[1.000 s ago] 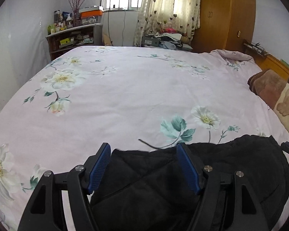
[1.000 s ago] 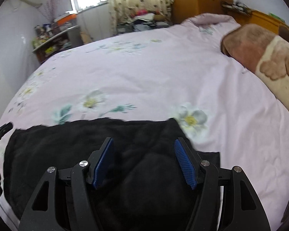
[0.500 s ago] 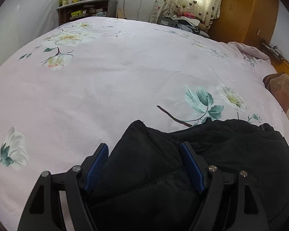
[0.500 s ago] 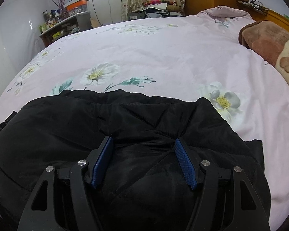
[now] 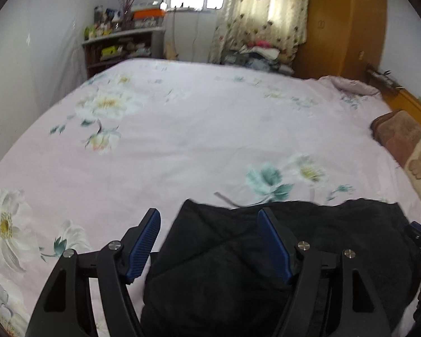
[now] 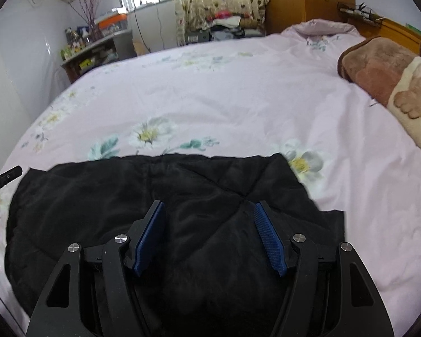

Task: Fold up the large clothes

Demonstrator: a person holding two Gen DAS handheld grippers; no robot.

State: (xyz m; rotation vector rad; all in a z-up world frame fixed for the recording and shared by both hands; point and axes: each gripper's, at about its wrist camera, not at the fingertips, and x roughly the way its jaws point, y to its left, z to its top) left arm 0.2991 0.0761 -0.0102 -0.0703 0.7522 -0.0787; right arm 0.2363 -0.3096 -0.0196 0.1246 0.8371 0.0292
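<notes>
I hold both grippers wide open — left gripper (image 5: 209,216), right gripper (image 6: 209,206) — gripping nothing. The black jacket (image 6: 160,196) lies bunched near me on the bed (image 6: 238,92), likely ready for flattening.

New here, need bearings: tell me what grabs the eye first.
A black jacket lies bunched at the near edge of a pink flowered bedspread. The left gripper and right gripper hang open over it. A brown blanket lies far right.
</notes>
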